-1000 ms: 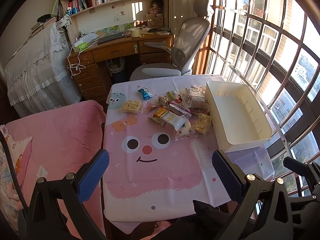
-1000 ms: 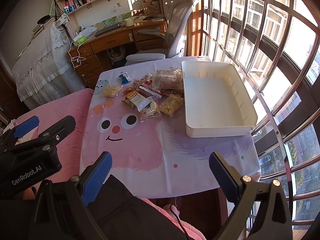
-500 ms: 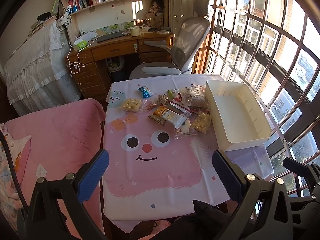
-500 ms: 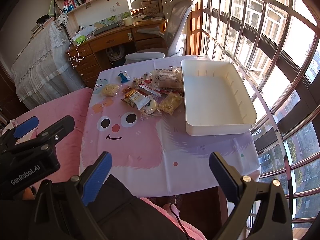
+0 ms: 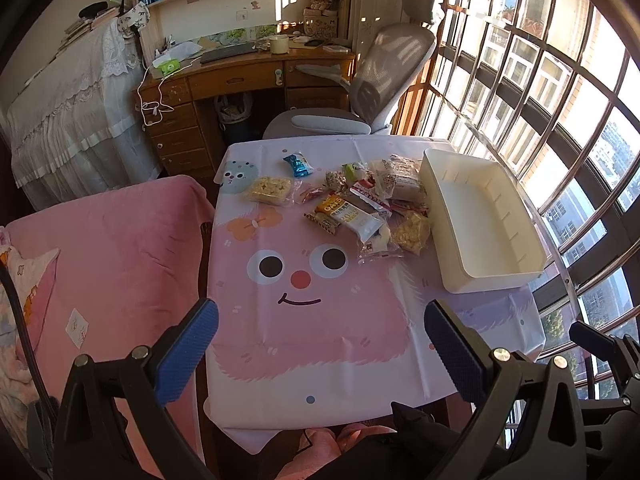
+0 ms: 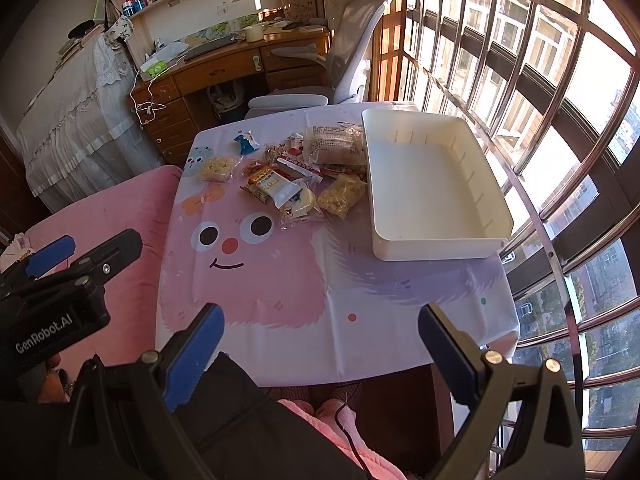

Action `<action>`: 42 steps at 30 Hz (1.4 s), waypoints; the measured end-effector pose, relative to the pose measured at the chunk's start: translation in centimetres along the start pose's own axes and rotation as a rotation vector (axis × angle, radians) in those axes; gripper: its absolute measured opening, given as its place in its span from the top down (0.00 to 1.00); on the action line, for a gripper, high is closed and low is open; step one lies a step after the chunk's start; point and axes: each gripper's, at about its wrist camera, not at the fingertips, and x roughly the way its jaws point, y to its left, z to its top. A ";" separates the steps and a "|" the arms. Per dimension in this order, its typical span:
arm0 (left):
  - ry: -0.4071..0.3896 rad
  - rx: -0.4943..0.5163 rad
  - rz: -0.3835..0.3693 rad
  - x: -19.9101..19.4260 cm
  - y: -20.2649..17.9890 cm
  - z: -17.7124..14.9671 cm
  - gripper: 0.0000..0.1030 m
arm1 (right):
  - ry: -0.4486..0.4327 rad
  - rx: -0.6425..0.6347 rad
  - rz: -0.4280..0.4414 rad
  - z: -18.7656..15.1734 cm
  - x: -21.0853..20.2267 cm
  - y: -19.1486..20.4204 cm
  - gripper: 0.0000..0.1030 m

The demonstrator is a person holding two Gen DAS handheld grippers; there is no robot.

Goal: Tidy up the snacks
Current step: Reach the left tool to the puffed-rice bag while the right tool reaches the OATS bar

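Nothing is sorted yet, as I judge it: the cream rectangular plastic bin [image 6: 472, 204] at the right of the table sits with nothing in it, its slotted inner walls bare, and every snack lies loose on the pink cartoon-face tablecloth [image 5: 304, 320]. My left gripper [image 5: 320, 340] hangs low in the bottom of its frame with the blue-padded fingers spread wide and nothing between them; my right gripper [image 6: 320, 344] is the same, splayed wide and holding nothing, both well short of the snacks. The heap of wrapped snacks [image 6: 304, 168] lies just left of the bin, in the upper middle of both views. In it I can pick out a white and orange wrapped bar [image 5: 348, 212], a clear bag of pale yellow puffed pieces [image 5: 410, 232] nearly touching the bin wall, and a big clear packet with printed text [image 6: 332, 144] at the back. A second yellow puffed cake in clear wrap [image 5: 270, 189] and a small blue foil packet [image 5: 298, 165] lie apart toward the left. All of that is left to move, by my reckoning. The packets overlap, so I cannot count them or read most labels, and sun glare washes out the far ones. The table's near edge is cut off behind my fingers and a dark garment on my lap.
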 end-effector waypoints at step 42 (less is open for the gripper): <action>0.230 -0.133 0.097 15.5 8.8 12.9 0.01 | -0.031 -0.079 0.056 9.8 10.6 3.3 0.05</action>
